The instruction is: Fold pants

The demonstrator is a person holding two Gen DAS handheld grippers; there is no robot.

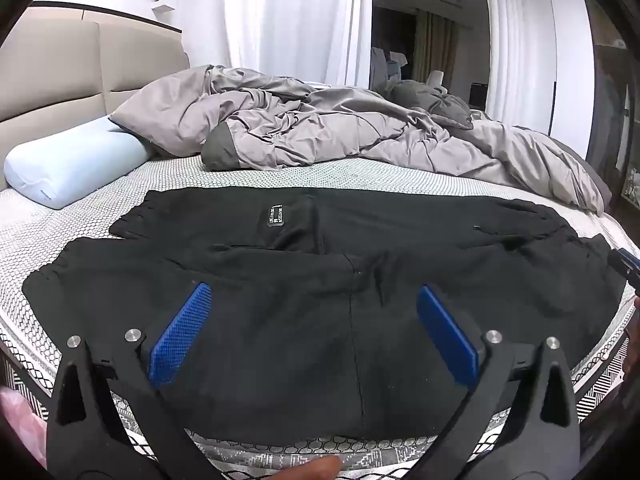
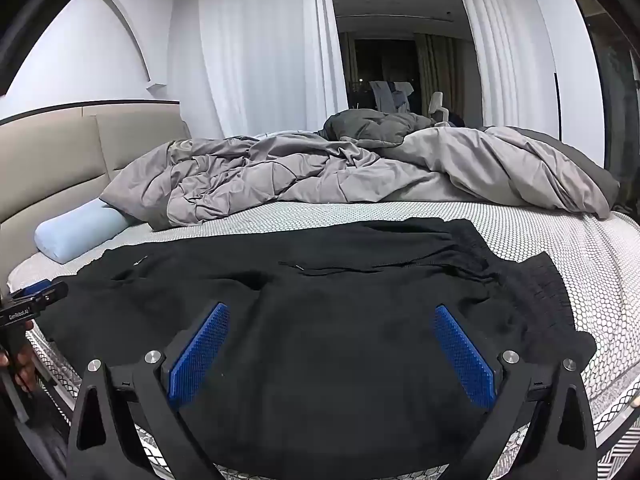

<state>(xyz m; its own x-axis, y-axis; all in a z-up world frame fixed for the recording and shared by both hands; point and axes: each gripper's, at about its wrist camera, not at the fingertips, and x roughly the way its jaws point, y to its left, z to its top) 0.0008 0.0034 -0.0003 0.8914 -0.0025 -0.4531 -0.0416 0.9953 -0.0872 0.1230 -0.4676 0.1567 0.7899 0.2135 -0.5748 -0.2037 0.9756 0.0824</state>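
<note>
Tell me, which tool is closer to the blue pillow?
Left. The left tool hovers open over the pants' leg end, the side where the blue pillow lies. The right tool hovers open near the waistband end, farther from the pillow.

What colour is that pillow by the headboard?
Pale blue. The pillow shows best in the left wrist view.

The pants [image 1: 320,280] lie spread on the mattress [image 1: 180,176], near its front edge. Behind them the duvet [image 1: 320,136] is heaped. The pillow [image 1: 76,164] lies left, against the headboard [image 1: 60,72]. Curtains [image 1: 280,20] hang behind the bed.
</note>
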